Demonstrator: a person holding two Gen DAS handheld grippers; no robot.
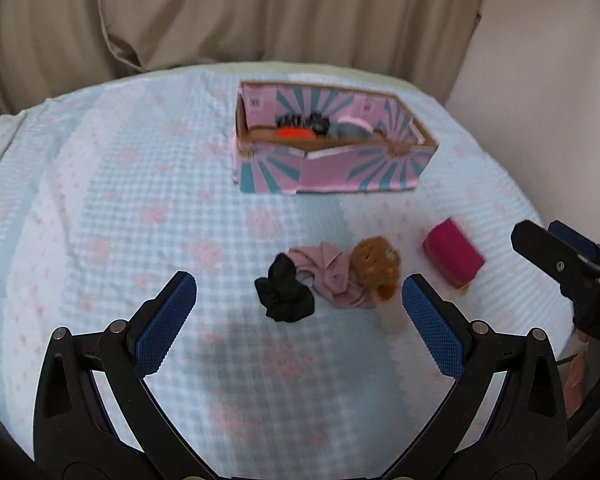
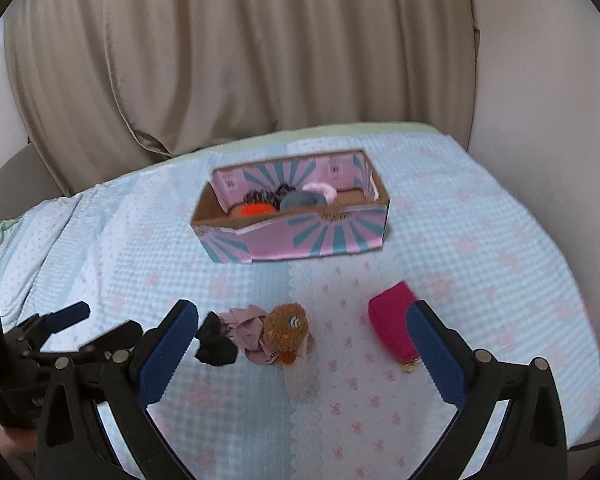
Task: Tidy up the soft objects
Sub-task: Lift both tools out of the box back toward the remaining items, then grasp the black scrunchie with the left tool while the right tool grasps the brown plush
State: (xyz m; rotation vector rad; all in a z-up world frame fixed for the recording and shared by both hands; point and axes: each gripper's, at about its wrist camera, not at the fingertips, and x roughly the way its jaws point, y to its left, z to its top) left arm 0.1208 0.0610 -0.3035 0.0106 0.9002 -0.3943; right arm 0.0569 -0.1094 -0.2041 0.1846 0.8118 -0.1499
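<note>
A black scrunchie [image 1: 285, 293] [image 2: 216, 342], a pale pink scrunchie [image 1: 332, 276] [image 2: 247, 326] and a brown fuzzy scrunchie [image 1: 377, 266] [image 2: 286, 330] lie bunched together on the bedspread. A magenta pouch [image 1: 453, 255] [image 2: 392, 328] lies to their right. My left gripper [image 1: 299, 320] is open and empty, just short of the black scrunchie. My right gripper [image 2: 302, 344] is open and empty, with the pouch at its right finger. The pink and teal cardboard box [image 1: 340, 168] [image 2: 300, 240] farther back holds several soft items.
The bed is covered by a light blue checked spread [image 1: 140, 220] [image 2: 480, 260]. Beige curtains [image 2: 260, 60] hang behind it. The right gripper shows at the right edge of the left wrist view [image 1: 572, 268]; the left gripper shows at the left of the right wrist view [image 2: 60, 332].
</note>
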